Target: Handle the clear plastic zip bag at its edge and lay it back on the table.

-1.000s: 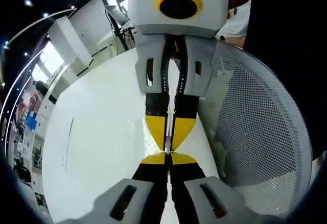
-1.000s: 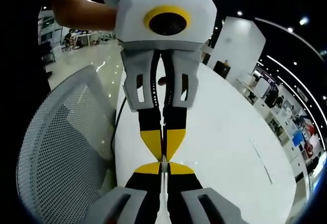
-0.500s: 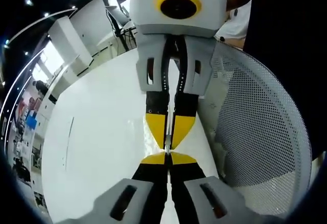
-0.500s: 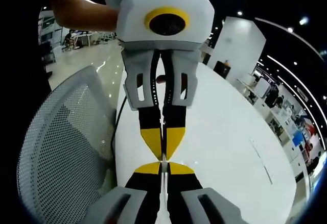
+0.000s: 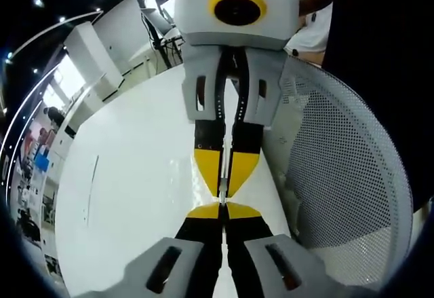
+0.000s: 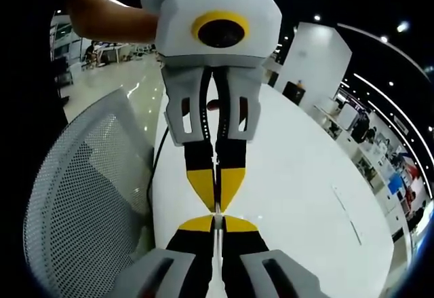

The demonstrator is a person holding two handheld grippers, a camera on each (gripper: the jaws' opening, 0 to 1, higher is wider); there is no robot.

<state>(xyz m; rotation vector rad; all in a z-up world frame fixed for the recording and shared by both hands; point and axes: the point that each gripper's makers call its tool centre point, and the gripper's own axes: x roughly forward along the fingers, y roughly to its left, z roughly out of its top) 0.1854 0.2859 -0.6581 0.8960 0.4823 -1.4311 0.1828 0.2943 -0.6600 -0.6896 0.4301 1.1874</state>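
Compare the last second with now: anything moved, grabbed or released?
Nothing visibly changed. The left gripper and right gripper stay tip to tip, jaws shut on a thin clear edge that looks like the bag, above the white table, beside the mesh chair.

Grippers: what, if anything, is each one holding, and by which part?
Left gripper and right gripper, tip to tip, both pinch a thin clear sliver, apparently the edge of the bag.

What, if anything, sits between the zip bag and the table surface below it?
Nothing visible does. The left gripper and right gripper meet tip to tip, jaws shut on the thin edge of the bag, directly over the white table. The mesh chair stands beside the table, off that path.
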